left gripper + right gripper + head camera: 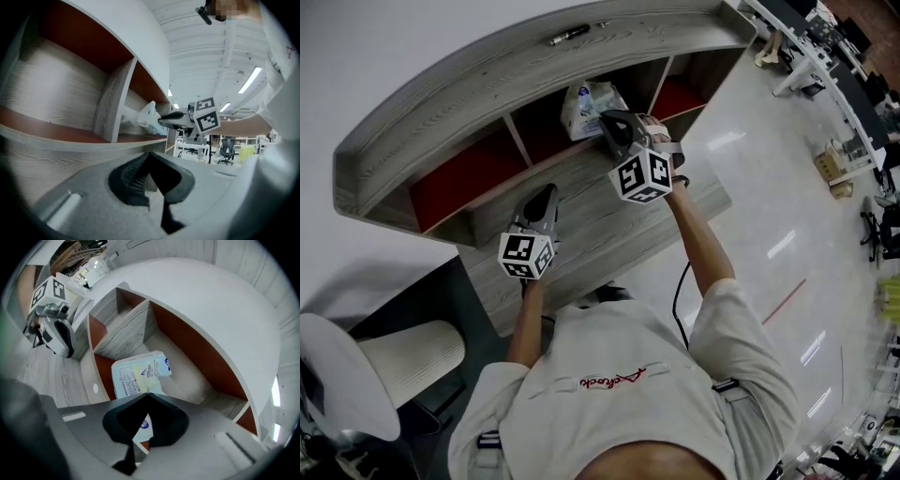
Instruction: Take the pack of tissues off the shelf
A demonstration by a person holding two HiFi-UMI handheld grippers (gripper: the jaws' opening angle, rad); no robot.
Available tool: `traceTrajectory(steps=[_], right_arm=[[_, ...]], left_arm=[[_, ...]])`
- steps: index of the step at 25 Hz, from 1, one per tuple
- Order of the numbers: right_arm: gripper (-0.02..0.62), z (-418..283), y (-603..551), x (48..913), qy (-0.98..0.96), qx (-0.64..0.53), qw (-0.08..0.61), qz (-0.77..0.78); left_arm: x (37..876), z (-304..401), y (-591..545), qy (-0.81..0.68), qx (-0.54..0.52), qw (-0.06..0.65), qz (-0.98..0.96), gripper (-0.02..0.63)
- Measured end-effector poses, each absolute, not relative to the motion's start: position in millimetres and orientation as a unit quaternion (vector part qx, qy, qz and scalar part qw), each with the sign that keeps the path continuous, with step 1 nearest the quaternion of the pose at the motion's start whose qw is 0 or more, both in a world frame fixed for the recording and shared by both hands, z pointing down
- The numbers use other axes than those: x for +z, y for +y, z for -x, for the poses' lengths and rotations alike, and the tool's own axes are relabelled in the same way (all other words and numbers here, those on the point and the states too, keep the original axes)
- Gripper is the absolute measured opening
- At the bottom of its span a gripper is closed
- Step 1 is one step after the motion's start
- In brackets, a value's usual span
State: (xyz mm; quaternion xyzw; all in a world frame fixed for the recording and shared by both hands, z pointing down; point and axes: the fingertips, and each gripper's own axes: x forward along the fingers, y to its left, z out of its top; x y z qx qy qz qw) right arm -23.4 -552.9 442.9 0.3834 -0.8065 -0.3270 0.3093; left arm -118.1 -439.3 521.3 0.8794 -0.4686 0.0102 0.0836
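Observation:
The pack of tissues [589, 105], a white and pale-blue plastic wrapper, is in the middle compartment of the curved wooden shelf [487, 80]. My right gripper [617, 129] reaches into that compartment. In the right gripper view its jaws [147, 394] are shut on the near edge of the pack [138, 371]. From the left gripper view, the pack [149, 114] tilts up in front of the right gripper [163, 121]. My left gripper [541, 201] hovers over the desk, left of the right one, jaws [150, 154] shut with nothing in them.
The shelf's compartments have red backs and grey dividers [518, 141]. A dark pen [570, 36] lies on the shelf top. The grey wooden desk [600, 225] runs under both grippers. A white chair [403, 356] stands at the lower left, with glossy floor [769, 187] to the right.

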Motion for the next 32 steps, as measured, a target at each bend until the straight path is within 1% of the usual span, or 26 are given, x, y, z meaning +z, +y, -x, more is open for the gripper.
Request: traceTrajectory(steps=[3,9,13,16,20,32], right_arm=[[0.008,20,-540,430,-0.837,-0.268,0.245,-0.41],[0.008,5,-518,418,-0.879,-0.116,0.08,-0.455],[0.008,3,-500,422,-0.883,-0.067,0.018,-0.465],[0.008,1,-489,433,-0.882,-0.035,-0.007,-0.471],[0.008,-2,-473,447,-0.877,-0.01,-0.02,-0.48],[0.008,-8,-402,452,-0.865,-0.009,-0.025,-0.502]], left_arm=[[517,115,-434,-0.465,0.009,0.08,-0.882,-0.002],[511,110,-424,-0.458,0.006,0.073,-0.886,-0.002],[509,107,-421,-0.455,0.001,0.074,-0.887,-0.002],[505,108,-419,-0.456,-0.001,0.071,-0.887,-0.002],[502,110,-416,-0.457,-0.003,0.068,-0.887,-0.002],[483,103,-378,-0.441,-0.011,0.049,-0.896,-0.002]])
